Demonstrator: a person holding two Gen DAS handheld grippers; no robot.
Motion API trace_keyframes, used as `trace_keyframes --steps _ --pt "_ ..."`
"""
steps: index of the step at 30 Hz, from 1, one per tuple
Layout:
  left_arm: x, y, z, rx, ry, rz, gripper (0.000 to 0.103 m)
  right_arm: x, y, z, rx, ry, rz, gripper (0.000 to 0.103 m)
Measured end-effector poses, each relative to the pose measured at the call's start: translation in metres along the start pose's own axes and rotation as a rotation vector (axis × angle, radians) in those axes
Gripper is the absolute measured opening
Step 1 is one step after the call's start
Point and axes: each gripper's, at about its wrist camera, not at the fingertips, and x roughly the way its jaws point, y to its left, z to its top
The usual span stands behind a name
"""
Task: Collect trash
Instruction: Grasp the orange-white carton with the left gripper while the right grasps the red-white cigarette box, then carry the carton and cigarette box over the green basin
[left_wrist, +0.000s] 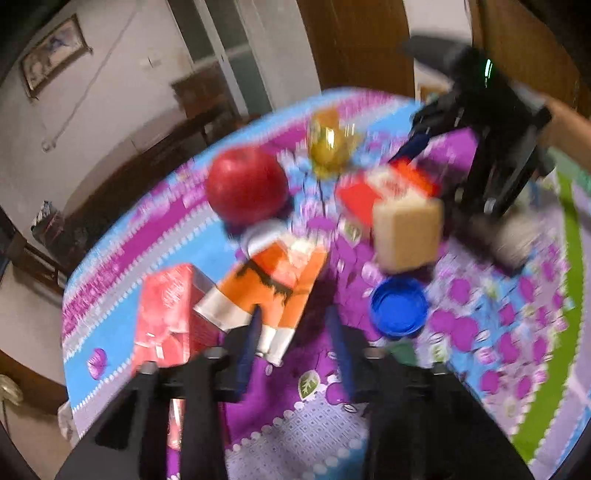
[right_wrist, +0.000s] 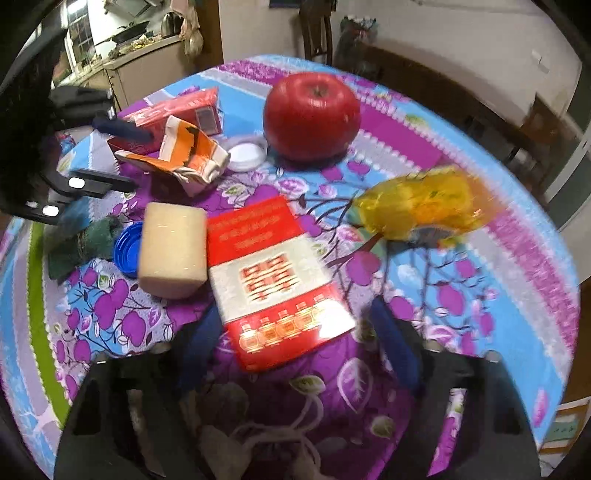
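Observation:
A crumpled orange and white carton (left_wrist: 273, 280) (right_wrist: 184, 155) lies on the flowered tablecloth (left_wrist: 295, 435) (right_wrist: 480, 314). My left gripper (left_wrist: 293, 343) is open, and the carton's near end sits between its fingers, close to the left pad (left_wrist: 247, 350). A flat red and white packet (right_wrist: 273, 280) (left_wrist: 384, 184) lies in front of my right gripper (right_wrist: 297, 343), which is open with its blue fingers on either side of the packet's near end, not pressing it. A yellow wrapper (right_wrist: 421, 210) (left_wrist: 328, 144) lies further out.
Around them stand a red apple (right_wrist: 312, 114) (left_wrist: 245, 184), a beige block (right_wrist: 173, 251) (left_wrist: 406, 229), a blue cap (right_wrist: 127, 247) (left_wrist: 399, 310), a red box (left_wrist: 170, 314) (right_wrist: 173, 114) and a white lid (right_wrist: 245, 155). The round table's edge curves close behind them.

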Motion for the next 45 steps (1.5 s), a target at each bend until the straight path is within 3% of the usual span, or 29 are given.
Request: trace_keyframes --steps 2,4,8,11,13,18,22,28,31,37,45 --pt "0.014 -0.009 -0.002 0.022 0.014 0.059 0.012 -0.001 0.001 0.000 -0.004 0.003 0.001 0.063" --pt "0.010 -0.015 -0.004 0.013 -0.006 0.050 0.007 -0.009 0.009 -0.005 -0.039 -0.011 -0.007 0.063" --pt "-0.030 -0.032 -0.017 -0.011 -0.098 0.033 0.006 -0.057 0.026 -0.020 -0.055 -0.123 0.012 0.063" --pt "-0.070 -0.059 -0.035 0.000 -0.150 -0.048 0.006 -0.103 0.042 -0.037 -0.066 -0.215 0.033 0.063" --pt "-0.098 -0.080 -0.047 0.032 -0.190 -0.059 0.006 -0.138 0.052 -0.054 -0.065 -0.288 0.041 0.063" --pt "-0.175 -0.110 -0.078 -0.038 -0.327 -0.080 0.006 -0.235 0.077 -0.123 0.059 -0.535 0.036 0.063" --pt "-0.216 -0.139 -0.089 -0.051 -0.385 -0.043 0.006 -0.278 0.105 -0.186 0.196 -0.619 -0.072 0.063" --pt "-0.249 -0.180 -0.089 -0.129 -0.439 0.055 0.007 -0.284 0.137 -0.235 0.339 -0.638 -0.213 0.063" --pt "-0.257 -0.195 -0.089 -0.185 -0.452 0.053 0.007 -0.277 0.142 -0.252 0.406 -0.657 -0.263 0.063" --pt "-0.241 -0.220 -0.073 -0.269 -0.377 0.129 0.007 -0.271 0.153 -0.275 0.485 -0.682 -0.303 0.063" --pt "-0.190 -0.244 -0.050 -0.326 -0.233 0.201 0.007 -0.251 0.160 -0.289 0.528 -0.648 -0.307 0.062"
